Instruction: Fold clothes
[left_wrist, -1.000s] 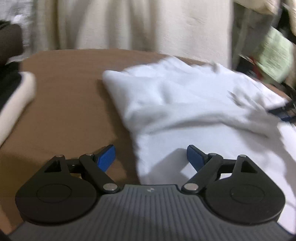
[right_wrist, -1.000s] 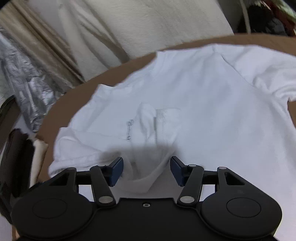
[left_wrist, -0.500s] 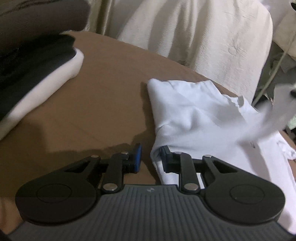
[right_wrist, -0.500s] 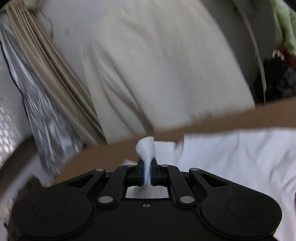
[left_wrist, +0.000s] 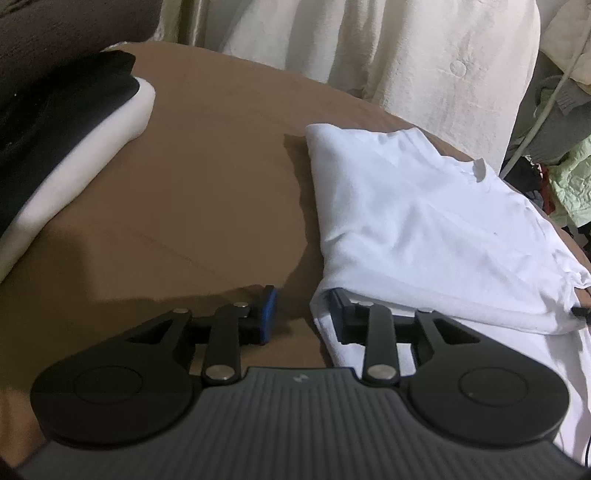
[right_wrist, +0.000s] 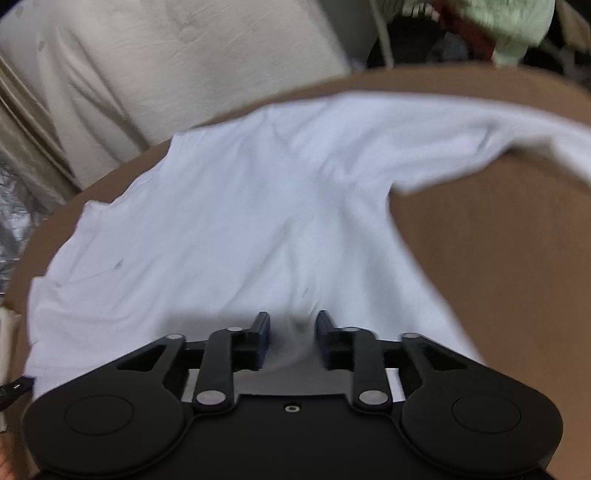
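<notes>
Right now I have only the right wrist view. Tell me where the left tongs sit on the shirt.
Observer: The left tongs are open at the near left edge of the white shirt. One finger is tucked under the folded top layer. The other is over the bare brown table.
Operator: Report what lies to the left of that edge.
Observer: A folded pile, dark cloth on top of something white, lies at the table's left side. It is well apart from the shirt, with bare table between them.
</notes>
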